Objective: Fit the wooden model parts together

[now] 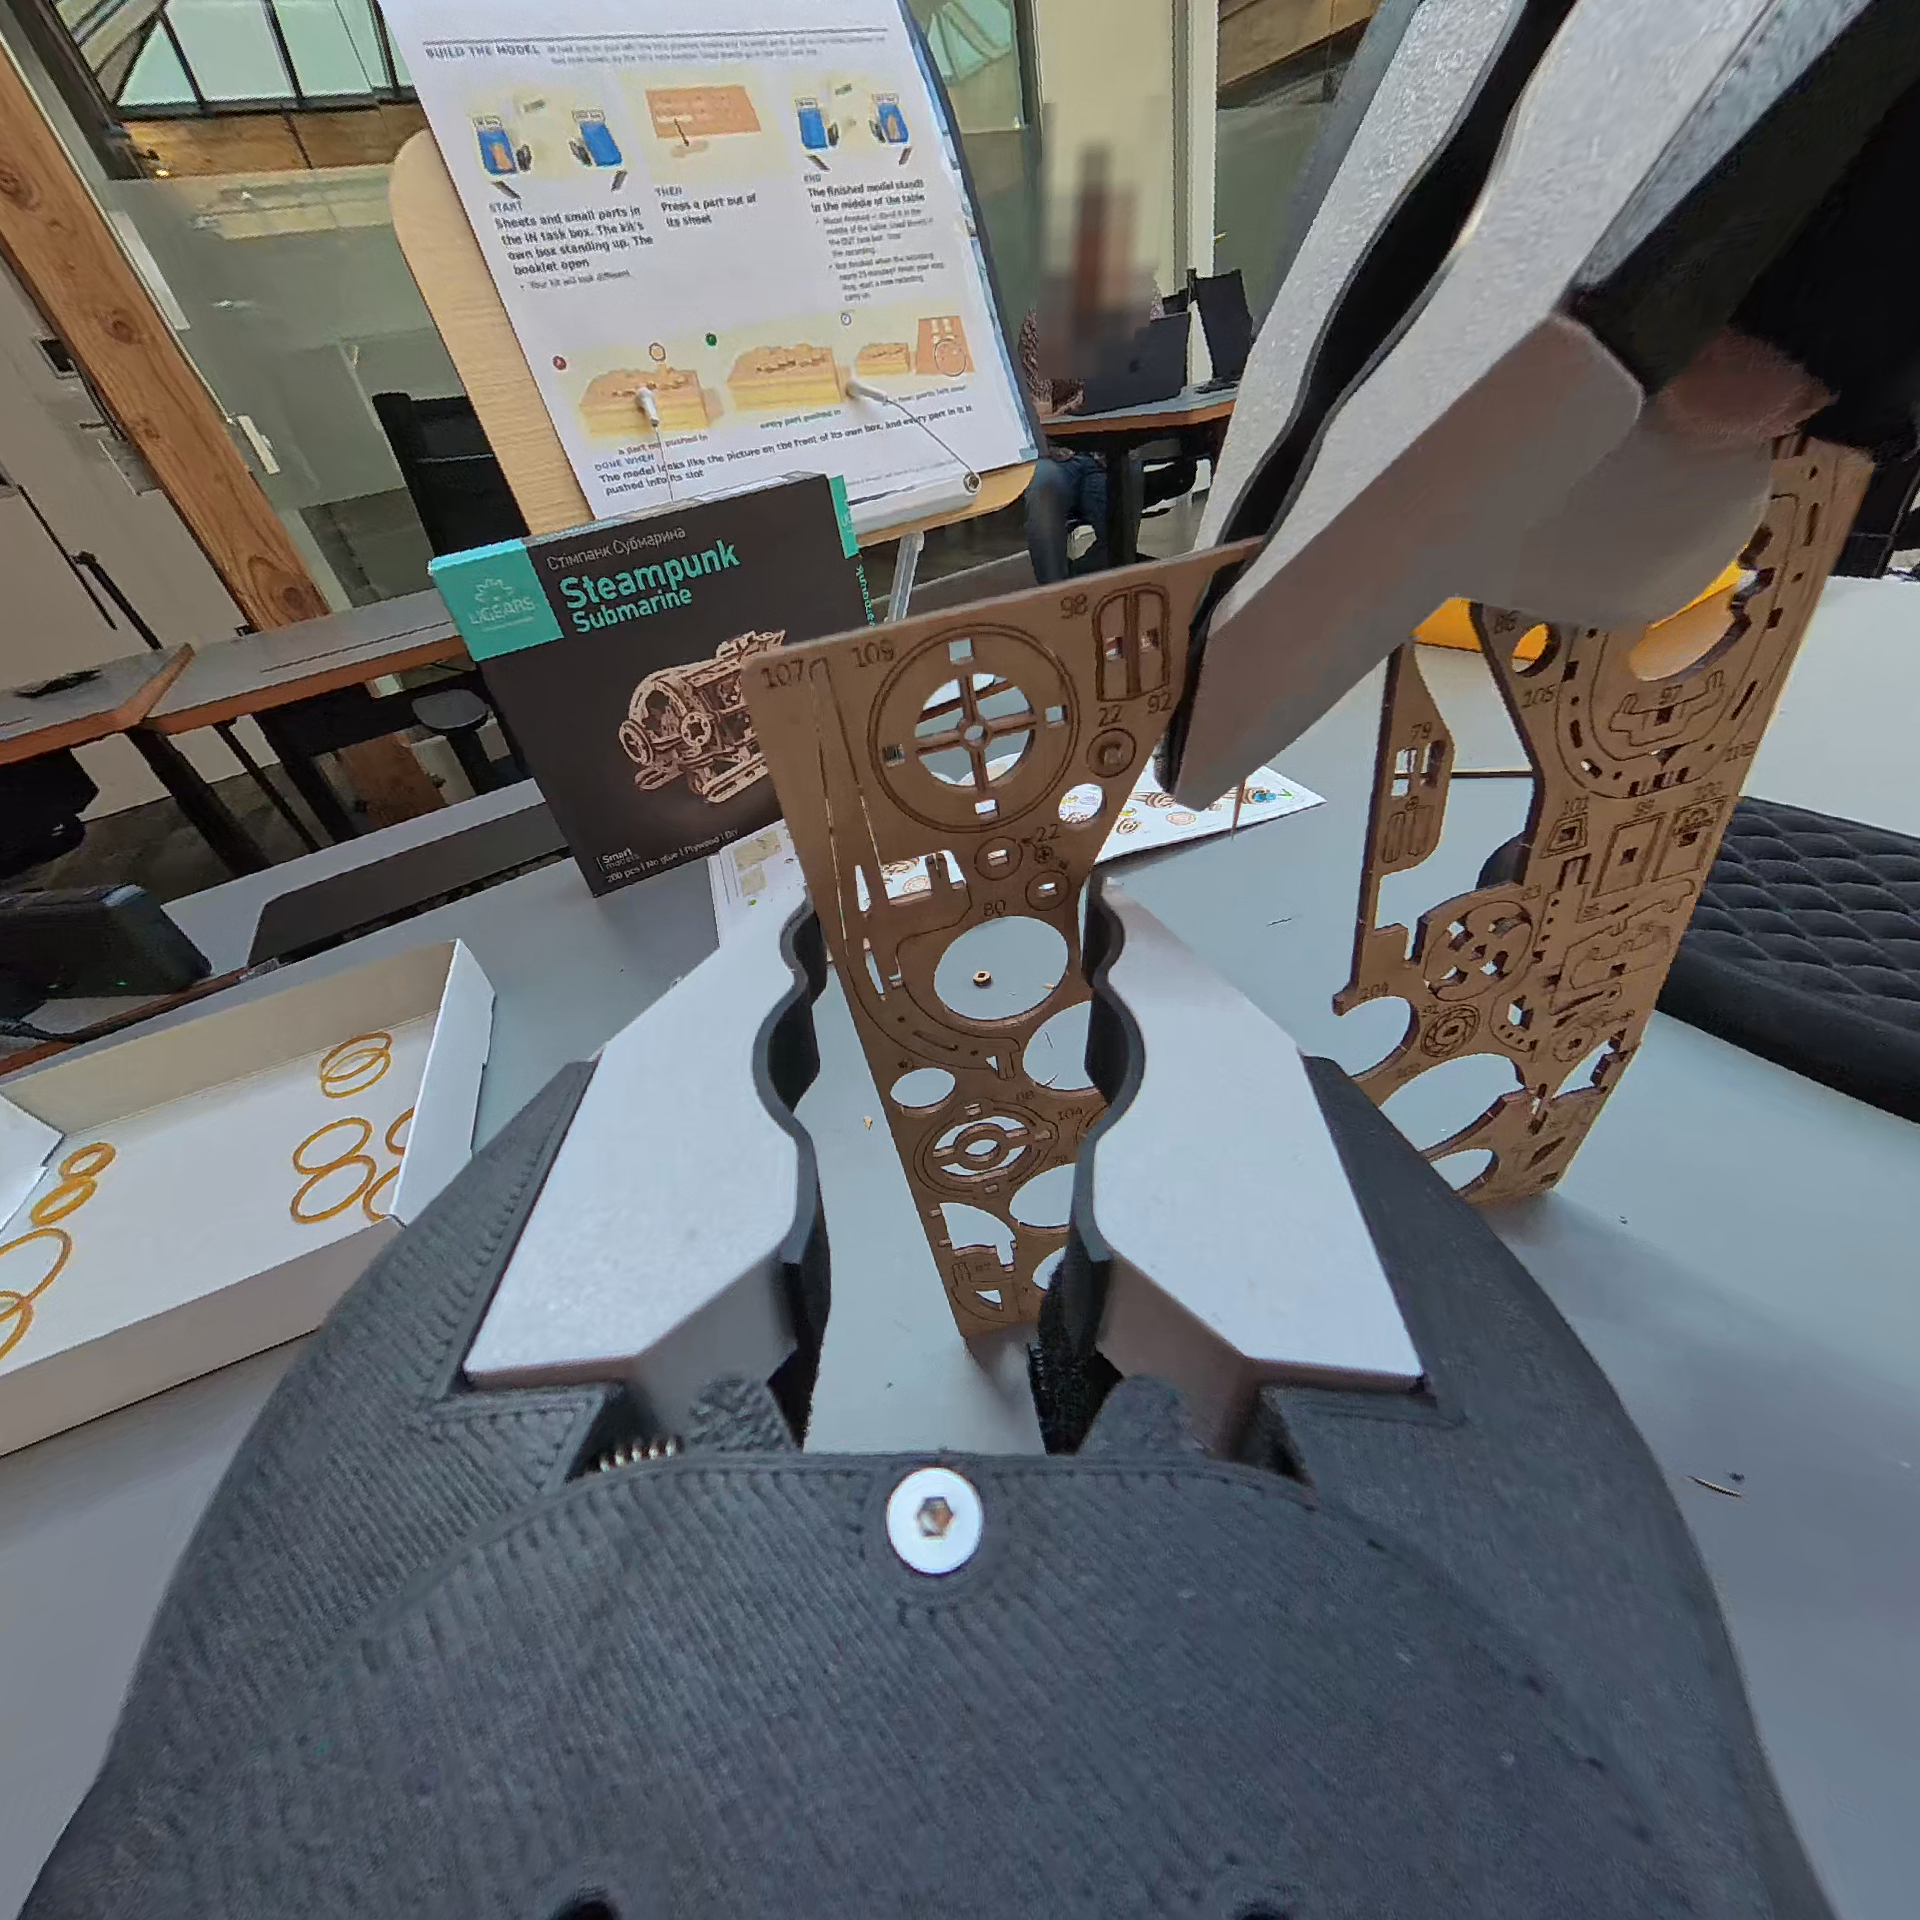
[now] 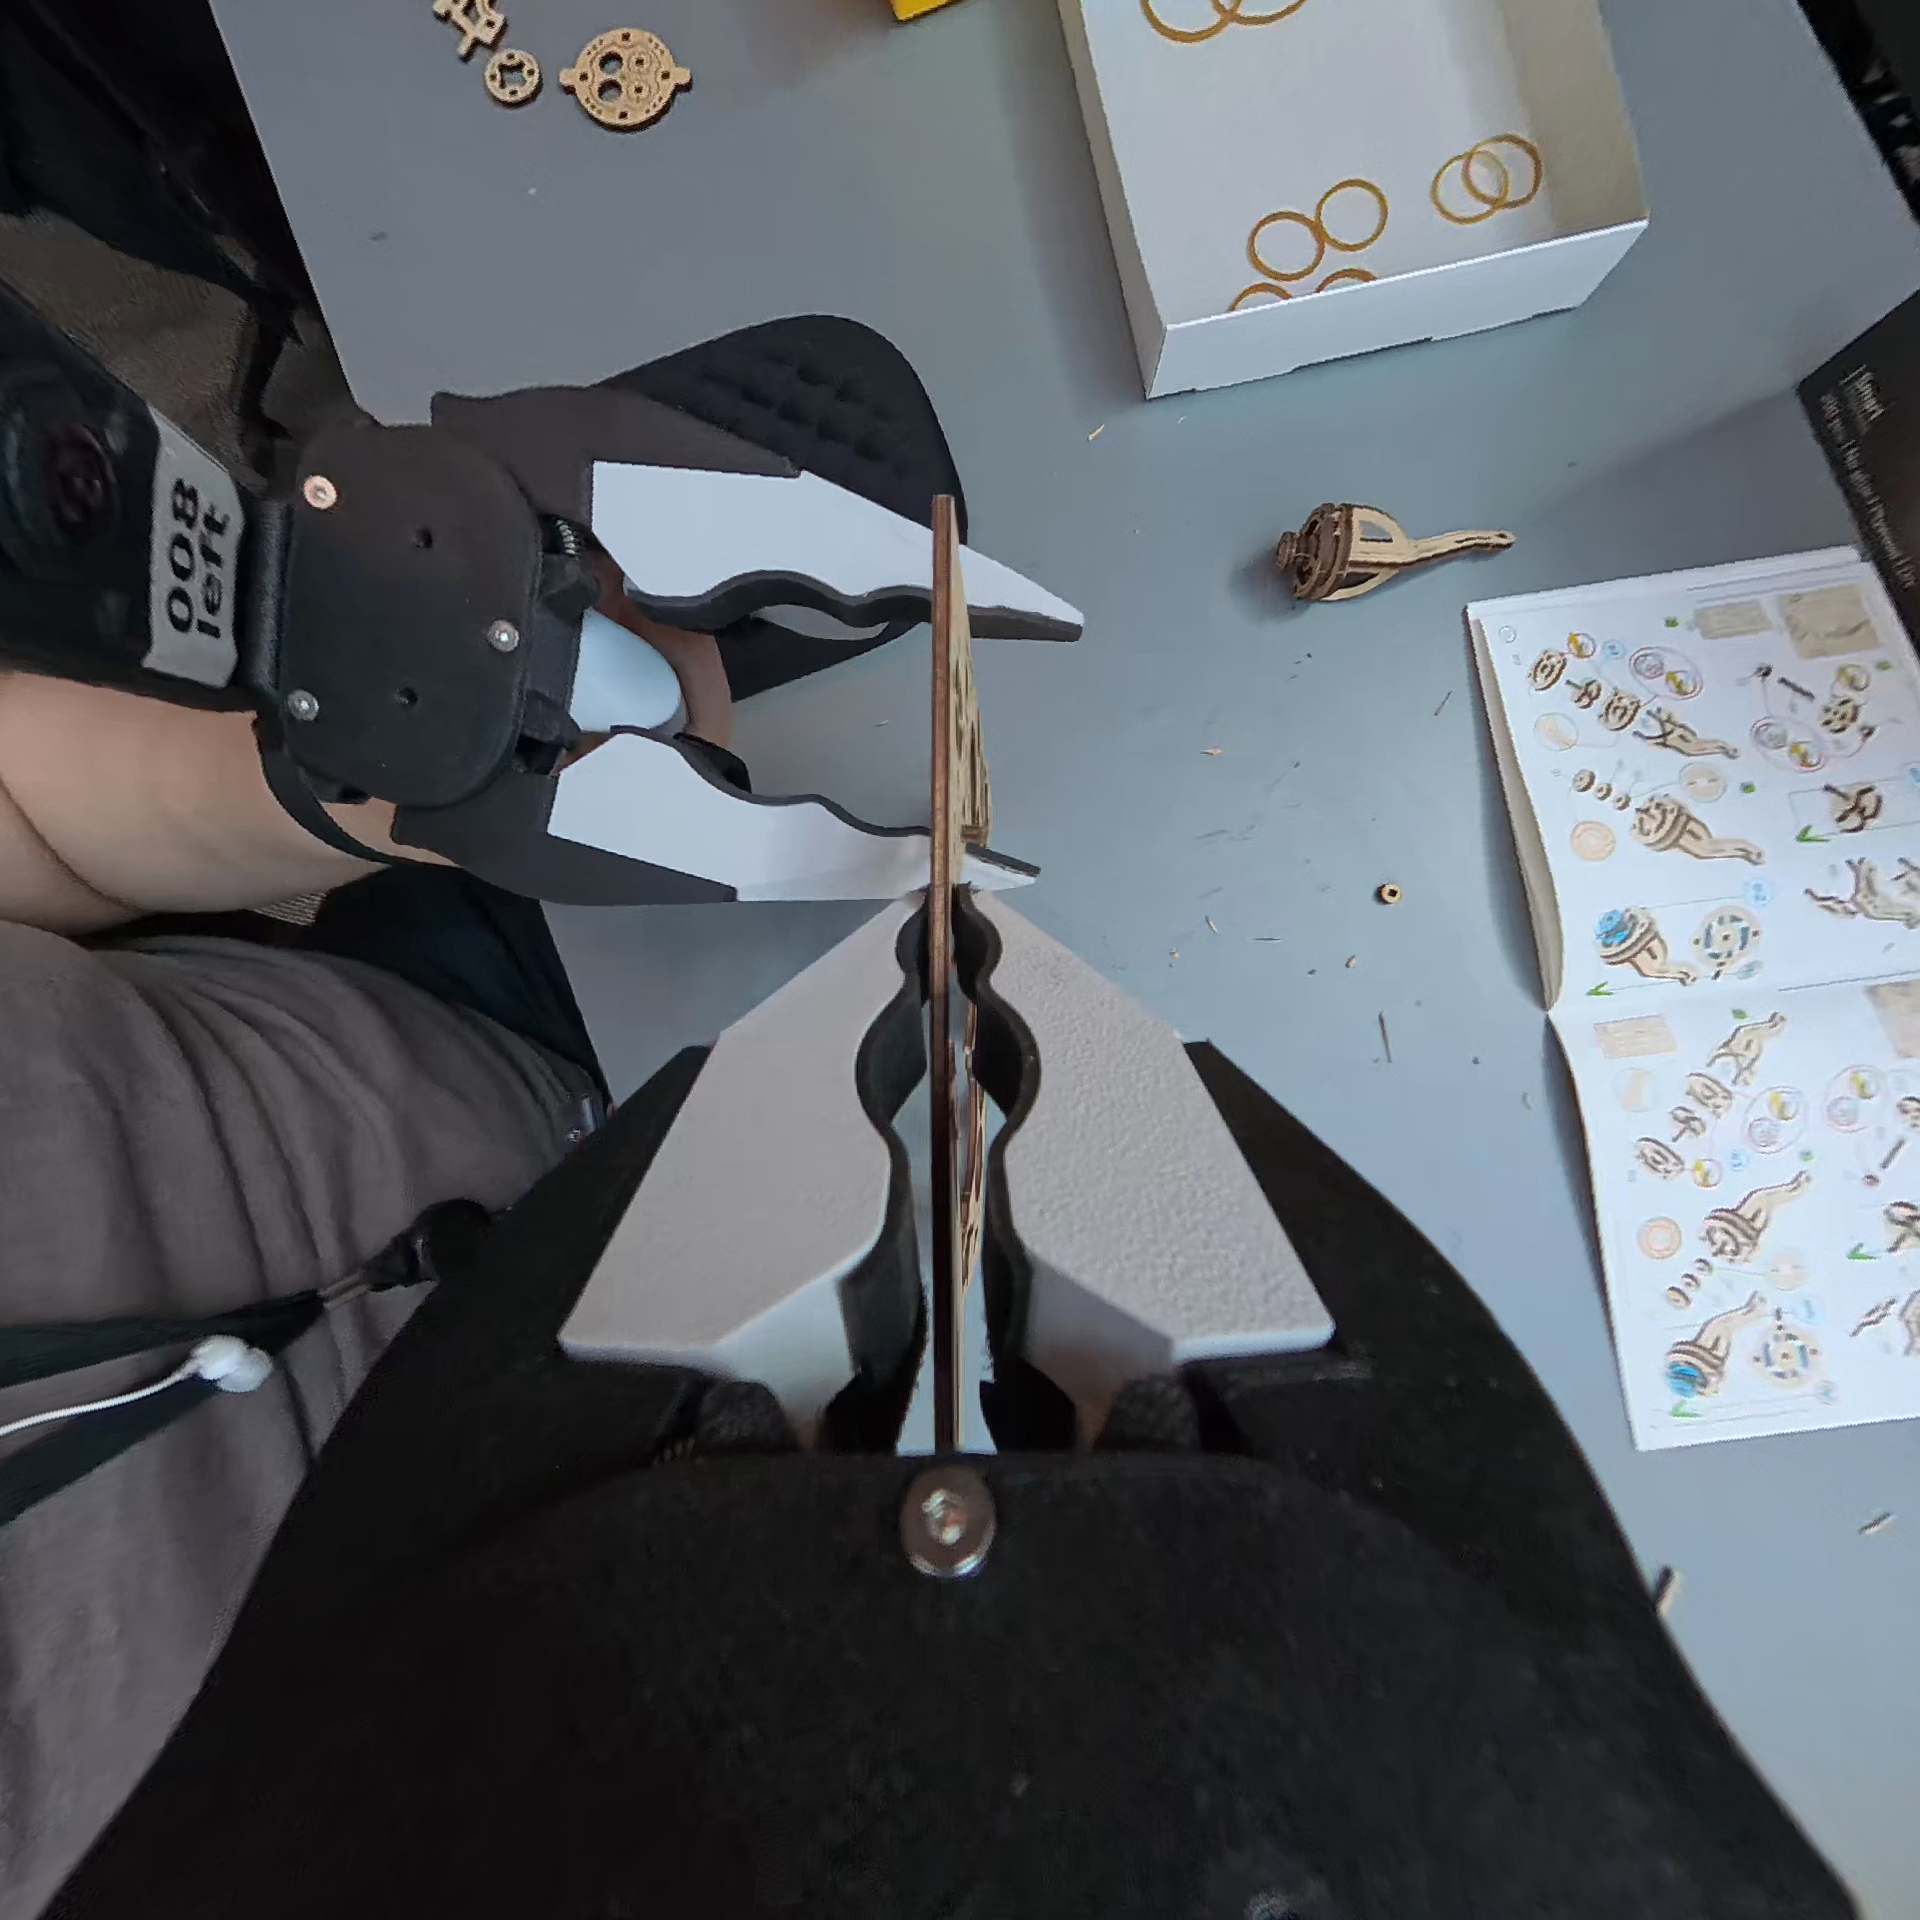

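A thin wooden parts sheet [image 1: 966, 727] with laser-cut pieces and several empty holes stands upright on the grey table [image 1: 1714, 1351]. My right gripper [image 2: 943, 909] is shut on the sheet's top edge, which shows edge-on in the right wrist view [image 2: 943, 675]. It comes in from the upper right in the left wrist view [image 1: 1190, 774]. My left gripper [image 1: 956, 904] is open, with its fingers straddling the sheet's narrow middle strip; one finger reaches through a large cut-out. The left gripper also shows in the right wrist view [image 2: 1049, 746], with its fingertips past the sheet.
A white box [image 2: 1351, 332] of rubber bands, the open instruction booklet [image 2: 1714, 987], a small assembled wooden part [image 2: 1382, 551] and loose wooden pieces [image 2: 623, 78] lie on the table. The kit box [image 1: 665, 665] and an instruction board [image 1: 707, 239] stand behind. A black padded mat [image 1: 1818, 935] lies to the right. The grippers' ends are close to 4 cm from one another.
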`<action>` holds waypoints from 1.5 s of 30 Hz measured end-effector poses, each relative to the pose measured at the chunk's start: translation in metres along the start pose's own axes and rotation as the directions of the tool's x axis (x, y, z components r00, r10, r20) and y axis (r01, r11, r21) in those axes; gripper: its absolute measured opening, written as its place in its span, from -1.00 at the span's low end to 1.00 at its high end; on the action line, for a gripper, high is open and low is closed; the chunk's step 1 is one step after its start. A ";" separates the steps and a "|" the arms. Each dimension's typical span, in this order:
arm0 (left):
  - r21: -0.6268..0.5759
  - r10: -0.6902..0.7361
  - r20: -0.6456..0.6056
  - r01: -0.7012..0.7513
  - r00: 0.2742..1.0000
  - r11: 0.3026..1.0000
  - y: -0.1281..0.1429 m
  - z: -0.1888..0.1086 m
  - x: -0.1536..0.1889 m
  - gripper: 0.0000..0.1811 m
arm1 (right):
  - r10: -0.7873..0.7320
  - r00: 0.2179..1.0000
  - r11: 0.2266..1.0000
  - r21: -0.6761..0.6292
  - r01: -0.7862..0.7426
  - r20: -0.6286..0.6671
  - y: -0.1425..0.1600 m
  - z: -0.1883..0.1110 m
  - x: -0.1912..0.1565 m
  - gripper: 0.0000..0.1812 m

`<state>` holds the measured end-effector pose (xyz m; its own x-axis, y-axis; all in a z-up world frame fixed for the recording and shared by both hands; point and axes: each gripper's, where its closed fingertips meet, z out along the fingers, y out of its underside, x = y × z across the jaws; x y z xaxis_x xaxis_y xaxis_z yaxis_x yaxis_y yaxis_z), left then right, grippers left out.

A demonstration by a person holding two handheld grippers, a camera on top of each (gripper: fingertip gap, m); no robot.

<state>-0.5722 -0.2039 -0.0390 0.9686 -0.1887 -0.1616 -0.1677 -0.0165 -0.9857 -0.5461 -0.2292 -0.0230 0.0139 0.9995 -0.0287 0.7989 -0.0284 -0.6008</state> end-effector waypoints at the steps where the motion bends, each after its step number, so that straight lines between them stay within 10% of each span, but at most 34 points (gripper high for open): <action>1: -0.016 -0.002 -0.002 0.002 1.000 1.000 0.002 0.002 0.000 -0.45 | 0.036 0.999 0.999 -0.002 -0.036 0.027 -0.001 0.000 -0.001 -1.00; 11: 0.008 -0.067 -0.114 0.068 0.991 0.998 0.004 0.012 0.003 -0.48 | 0.004 0.999 0.999 0.039 -0.006 0.052 -0.005 -0.006 -0.007 -0.70; 20: 0.014 -0.120 -0.482 0.144 0.868 0.989 -0.002 0.017 0.023 -0.48 | -0.244 0.960 0.867 0.476 0.150 0.141 -0.025 -0.077 0.006 -0.73; 32: -0.002 -0.077 -0.758 0.116 0.647 0.993 -0.004 0.022 0.054 -0.48 | -0.616 0.786 0.623 0.644 0.444 0.054 0.007 -0.024 0.006 -0.88; 45: 0.006 -0.083 -0.795 0.145 0.601 0.989 -0.005 0.023 0.057 -0.48 | -0.653 0.754 0.565 0.614 0.551 -0.075 0.011 -0.025 0.011 -0.91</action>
<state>-0.5117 -0.1916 -0.0447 0.4506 -0.8924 0.0230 -0.0240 -0.0378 -0.9990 -0.5223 -0.2179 -0.0100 -0.4658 0.7729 0.4308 0.0895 0.5255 -0.8460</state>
